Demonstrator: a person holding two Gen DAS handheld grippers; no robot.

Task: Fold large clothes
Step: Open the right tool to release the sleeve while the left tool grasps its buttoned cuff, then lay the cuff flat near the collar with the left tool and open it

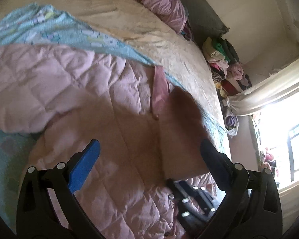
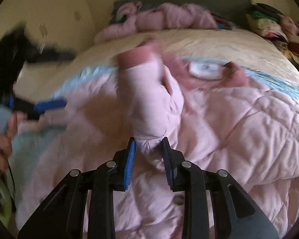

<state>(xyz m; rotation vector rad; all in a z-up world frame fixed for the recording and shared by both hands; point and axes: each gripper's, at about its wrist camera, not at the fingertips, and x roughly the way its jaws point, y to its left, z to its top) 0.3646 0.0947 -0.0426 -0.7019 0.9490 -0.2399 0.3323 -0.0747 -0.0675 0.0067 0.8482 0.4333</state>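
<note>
A pink quilted jacket (image 2: 239,123) lies spread on the bed, its darker pink collar and white label (image 2: 206,69) toward the far side. My right gripper (image 2: 148,144) is shut on the jacket's sleeve (image 2: 147,91), which stands up from the fingers with its darker cuff at the top. My left gripper (image 1: 149,149) is open and empty, hovering above the jacket (image 1: 69,83). It also shows blurred at the left of the right wrist view (image 2: 47,104), held by a hand.
A light blue patterned sheet (image 1: 49,29) lies under the jacket on a cream bedspread (image 1: 159,39). Another pink quilted garment (image 2: 169,16) lies by the grey headboard. A pile of mixed clothes (image 1: 225,65) is stacked beside the bed near a bright window (image 1: 289,139).
</note>
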